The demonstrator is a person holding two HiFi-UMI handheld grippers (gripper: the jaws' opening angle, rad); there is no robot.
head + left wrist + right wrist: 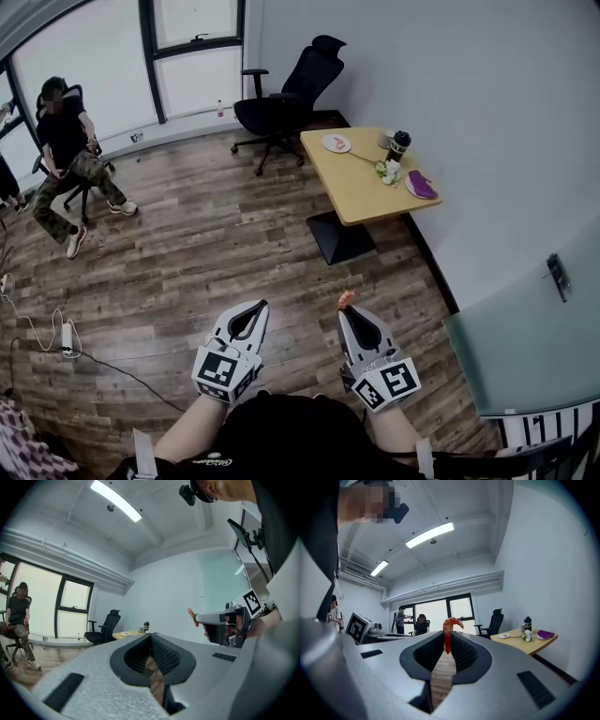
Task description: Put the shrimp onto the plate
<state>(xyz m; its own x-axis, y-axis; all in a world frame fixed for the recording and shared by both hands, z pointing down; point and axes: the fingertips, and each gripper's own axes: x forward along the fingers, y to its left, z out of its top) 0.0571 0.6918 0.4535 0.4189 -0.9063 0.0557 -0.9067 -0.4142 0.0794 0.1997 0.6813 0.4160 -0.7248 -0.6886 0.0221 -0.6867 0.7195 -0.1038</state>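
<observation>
An orange-red shrimp [447, 632] sticks up from the tips of my right gripper [446, 641], which is shut on it. In the head view the shrimp [345, 300] pokes out past that gripper [349, 312], held over the wood floor. From the left gripper view the shrimp [191, 616] shows at the right gripper's tip. My left gripper [256, 311] is shut with nothing in it; its jaws [151, 637] meet at the tip. The white plate [337, 142] lies on the far wooden table [361, 192], well ahead of both grippers. The same plate [504, 635] appears at right in the right gripper view.
On the table stand a dark cup [398, 145], small white flowers [388, 172] and a purple dish [421, 186]. A black office chair [281, 105] stands behind the table. A person sits on a chair [70, 159] at far left. A cable and power strip [66, 339] lie on the floor.
</observation>
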